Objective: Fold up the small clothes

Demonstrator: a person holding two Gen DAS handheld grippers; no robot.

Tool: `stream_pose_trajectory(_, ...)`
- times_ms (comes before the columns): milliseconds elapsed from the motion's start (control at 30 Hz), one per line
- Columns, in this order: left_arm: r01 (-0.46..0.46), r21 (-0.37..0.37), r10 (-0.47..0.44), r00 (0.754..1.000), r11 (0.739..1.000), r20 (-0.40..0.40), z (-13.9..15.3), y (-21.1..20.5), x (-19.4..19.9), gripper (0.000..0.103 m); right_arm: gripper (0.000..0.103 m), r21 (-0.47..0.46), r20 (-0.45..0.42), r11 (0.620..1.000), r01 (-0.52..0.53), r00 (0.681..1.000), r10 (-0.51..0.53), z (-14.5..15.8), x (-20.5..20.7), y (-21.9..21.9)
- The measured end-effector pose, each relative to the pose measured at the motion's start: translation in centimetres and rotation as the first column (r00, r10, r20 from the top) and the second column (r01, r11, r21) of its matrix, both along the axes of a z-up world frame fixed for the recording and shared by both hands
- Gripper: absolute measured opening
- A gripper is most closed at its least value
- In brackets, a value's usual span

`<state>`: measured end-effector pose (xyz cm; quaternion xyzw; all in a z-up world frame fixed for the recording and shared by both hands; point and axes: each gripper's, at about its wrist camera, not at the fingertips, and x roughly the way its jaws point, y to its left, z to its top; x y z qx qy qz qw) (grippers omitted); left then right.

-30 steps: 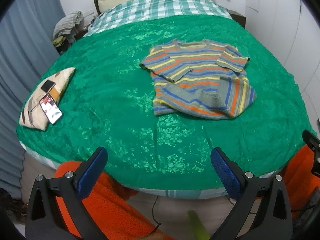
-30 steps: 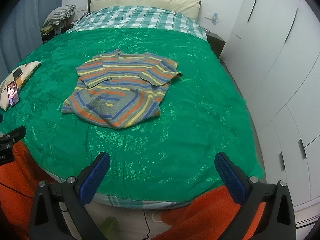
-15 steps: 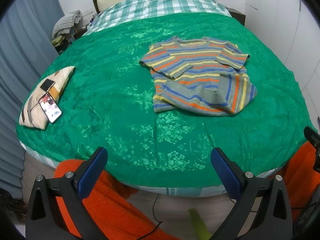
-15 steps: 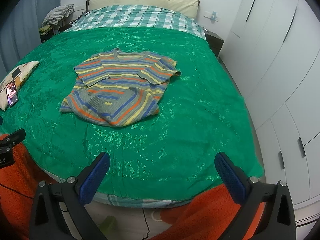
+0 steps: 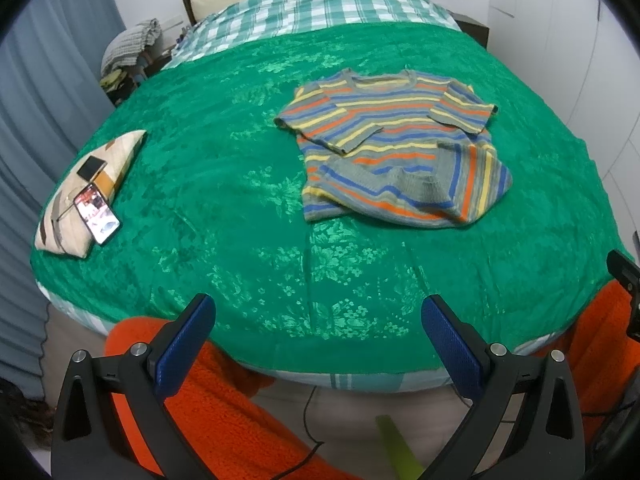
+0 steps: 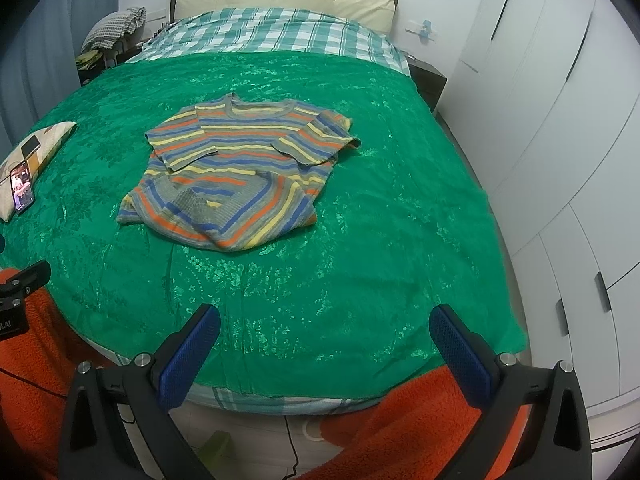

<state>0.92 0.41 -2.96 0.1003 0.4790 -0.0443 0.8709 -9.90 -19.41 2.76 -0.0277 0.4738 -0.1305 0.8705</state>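
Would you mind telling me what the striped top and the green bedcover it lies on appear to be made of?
The striped short-sleeved top looks like a matte knit, probably cotton or wool: a ribbed texture shows at its folded-up hem and it drapes softly. The green floral-patterned bedcover looks like a glossy woven jacquard, perhaps satin or polyester: its flower pattern catches the light with a sheen.

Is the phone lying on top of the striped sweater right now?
No, the phone leans on a small pillow near the bed's left edge, well apart from the striped sweater in the middle of the green bedspread.
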Motion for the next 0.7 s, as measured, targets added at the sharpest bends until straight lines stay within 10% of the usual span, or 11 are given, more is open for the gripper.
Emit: stream_pose_trajectory(700,-0.012,0.011,0.012,1.0,1.0,0.002,-0.2,0.29,-0.1,0.103,0.103,0.011,-0.007,1.0,-0.018,1.0,0.018,-0.41,0.32,0.64)
